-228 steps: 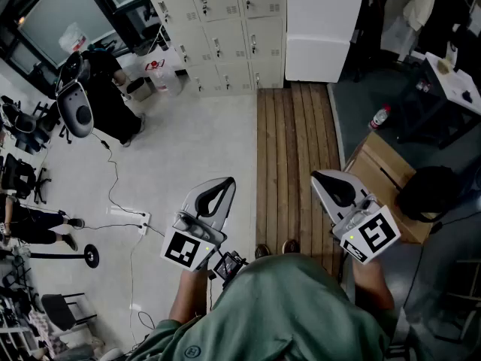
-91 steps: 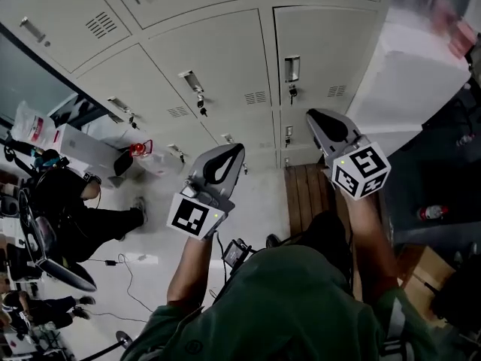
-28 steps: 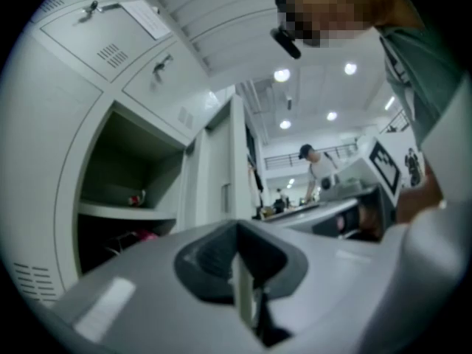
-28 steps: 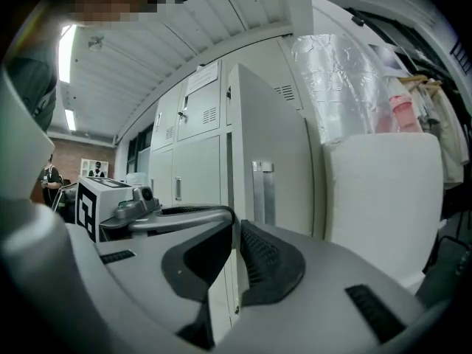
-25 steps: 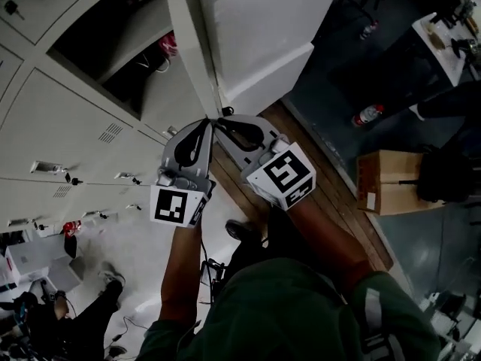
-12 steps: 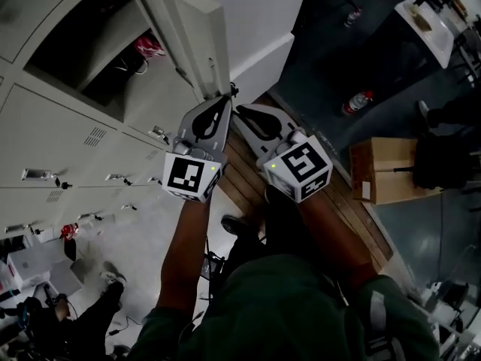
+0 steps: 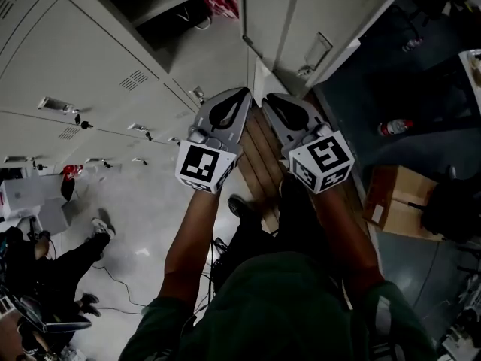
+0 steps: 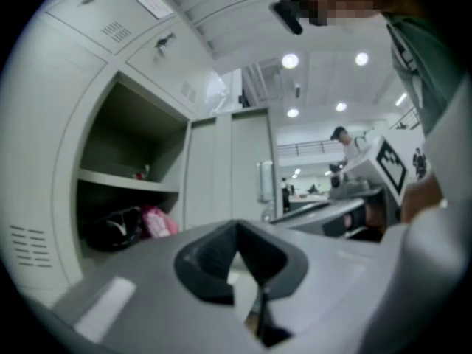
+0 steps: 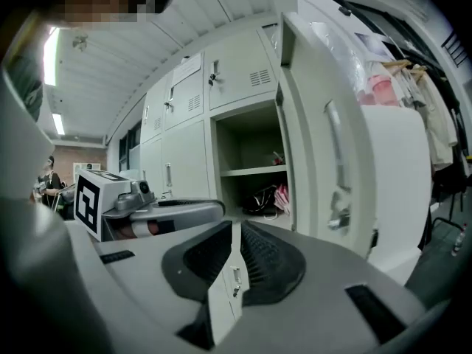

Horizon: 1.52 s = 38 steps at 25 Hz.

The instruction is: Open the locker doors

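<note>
The bank of grey lockers (image 7: 90,59) fills the upper left of your head view, and most of its doors are closed, each with a small handle and vent slots. One locker door (image 7: 301,21) at the top stands swung out toward you, with its handle on the outer face. Beside it the open compartment (image 7: 161,7) shows a shelf inside. Below the lockers a strip of wooden floor (image 7: 259,156) runs under your arms, and to the right of it a cardboard box (image 7: 398,201) sits on the dark floor. You hold the left gripper (image 7: 242,95) and the right gripper (image 7: 269,99) side by side, close to each other. Both point at the lower edge of the open door; whether they touch it, I cannot tell. In the left gripper view the fingers (image 8: 210,260) are together at the tips and clamp nothing. In the right gripper view the fingers (image 9: 269,260) are also together, with only a thin slit between them. Under the shelf lie a dark bag (image 9: 259,198) and a pink bag (image 9: 282,194), just beside each other. A bottle (image 7: 394,126) lies on the dark floor beyond the box.
</note>
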### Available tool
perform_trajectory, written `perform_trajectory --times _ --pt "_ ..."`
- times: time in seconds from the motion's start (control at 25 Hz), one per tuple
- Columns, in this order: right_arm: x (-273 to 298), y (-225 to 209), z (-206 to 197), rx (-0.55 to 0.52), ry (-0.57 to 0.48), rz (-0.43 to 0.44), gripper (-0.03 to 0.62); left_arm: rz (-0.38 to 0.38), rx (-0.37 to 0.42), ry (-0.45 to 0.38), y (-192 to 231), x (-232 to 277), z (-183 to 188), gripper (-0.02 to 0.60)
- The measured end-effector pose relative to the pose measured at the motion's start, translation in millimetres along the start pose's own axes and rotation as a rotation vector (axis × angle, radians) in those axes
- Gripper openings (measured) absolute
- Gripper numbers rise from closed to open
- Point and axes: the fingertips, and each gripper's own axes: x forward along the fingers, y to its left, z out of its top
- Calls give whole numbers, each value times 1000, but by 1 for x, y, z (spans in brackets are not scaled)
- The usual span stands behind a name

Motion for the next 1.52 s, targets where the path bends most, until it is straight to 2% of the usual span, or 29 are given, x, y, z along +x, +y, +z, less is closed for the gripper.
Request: perform_trajectory --times 0.24,0.44,0.68,1.12,1.28,1.52 --pt "71 34 -35 28 20 84 37 219 -57 67 84 -73 -51 -6" --pt "128 48 -83 67 49 94 37 305 -74 127 129 -113 -102 -6" --pt "192 50 -147 69 99 92 37 340 -93 178 159 -132 -167 -6" --pt "294 34 -255 45 183 82 37 342 -114 183 196 -123 -251 -6" --pt "318 33 -280 30 211 92 37 352 -129 181 209 -119 -272 -6" --pt "341 35 -294 2 215 106 38 351 -136 181 220 -108 -290 -6"
